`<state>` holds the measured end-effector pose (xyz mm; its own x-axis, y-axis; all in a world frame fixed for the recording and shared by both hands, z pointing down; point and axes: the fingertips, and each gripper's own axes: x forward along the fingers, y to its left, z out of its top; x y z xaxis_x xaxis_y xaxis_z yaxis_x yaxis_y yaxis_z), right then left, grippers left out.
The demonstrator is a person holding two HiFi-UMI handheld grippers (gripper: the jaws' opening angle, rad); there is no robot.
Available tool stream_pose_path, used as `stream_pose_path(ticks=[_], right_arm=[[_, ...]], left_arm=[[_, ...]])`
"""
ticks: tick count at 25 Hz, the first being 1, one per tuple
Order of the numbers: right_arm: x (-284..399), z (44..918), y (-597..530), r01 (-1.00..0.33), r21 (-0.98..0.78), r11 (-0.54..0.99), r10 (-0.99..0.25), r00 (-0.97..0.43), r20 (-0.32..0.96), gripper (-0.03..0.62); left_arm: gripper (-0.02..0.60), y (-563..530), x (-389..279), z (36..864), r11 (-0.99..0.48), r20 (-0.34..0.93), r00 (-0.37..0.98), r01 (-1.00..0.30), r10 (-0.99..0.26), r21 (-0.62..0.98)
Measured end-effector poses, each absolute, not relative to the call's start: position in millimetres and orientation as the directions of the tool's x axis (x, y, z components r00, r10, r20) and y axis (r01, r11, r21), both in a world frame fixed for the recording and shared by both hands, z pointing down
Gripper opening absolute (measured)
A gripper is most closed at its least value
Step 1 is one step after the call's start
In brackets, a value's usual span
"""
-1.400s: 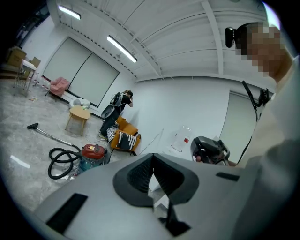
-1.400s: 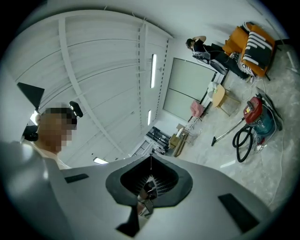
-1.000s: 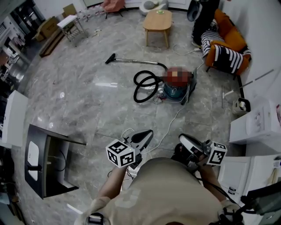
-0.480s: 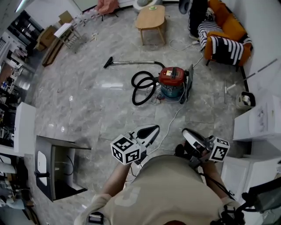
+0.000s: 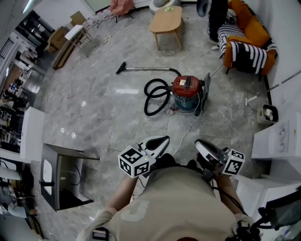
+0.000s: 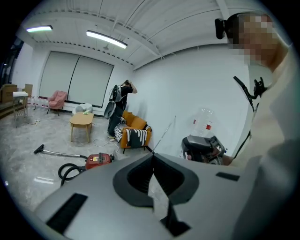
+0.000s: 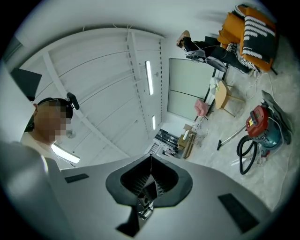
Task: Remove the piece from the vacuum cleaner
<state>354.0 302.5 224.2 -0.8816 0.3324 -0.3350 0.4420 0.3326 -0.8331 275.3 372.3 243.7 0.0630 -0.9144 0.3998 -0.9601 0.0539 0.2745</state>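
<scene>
The vacuum cleaner [image 5: 187, 91] is a red and teal canister standing on the marble floor, well ahead of me. Its black hose [image 5: 154, 96] loops to its left, and a metal wand [image 5: 149, 69] runs out to a black floor nozzle [image 5: 121, 68]. My left gripper [image 5: 164, 138] and right gripper [image 5: 198, 143] are held close to my body, far from the vacuum. Both are shut with nothing between the jaws. The left gripper view shows the vacuum cleaner [image 6: 99, 160] low at the left, beyond the left gripper [image 6: 153, 155]. The right gripper view has the vacuum cleaner [image 7: 259, 123] at the right edge, beyond the right gripper [image 7: 151, 156].
A white power cord [image 5: 187, 128] runs from the vacuum towards me. A wooden coffee table [image 5: 168, 20] and an orange sofa with a striped blanket [image 5: 245, 43] stand at the back, with a person [image 5: 217, 13] beside them. A dark cabinet [image 5: 60, 176] is left, white cabinets [image 5: 278, 141] right.
The head view has shifted slightly, so the vacuum sits a little lower in the frame. Both grippers stay shut near my body.
</scene>
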Motion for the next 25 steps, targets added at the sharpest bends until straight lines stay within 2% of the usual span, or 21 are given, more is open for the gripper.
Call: stream_pose_path(ticks=[12,17,25], right_arm=[[319,220,266,0.393,-0.823,0.411,0.246,-0.917,-0.314,0.003],[271,217,276,0.368,-0.814,0.449,0.235,-0.928,-0.290,0.003],[160,210,322,0.286,-0.815,0.503,0.264,-0.949,-0.170,0.003]], left_arm=[[0.003,339,229,245,-0.033,0.365,0.126,-0.967,-0.922,0.252],[0.003,348,163,244,-0.025,0.315,0.117,-0.959,-0.942,0.282],[0.003,371,53,242,-0.082,0.247,0.184,-0.926,-0.951,0.369]])
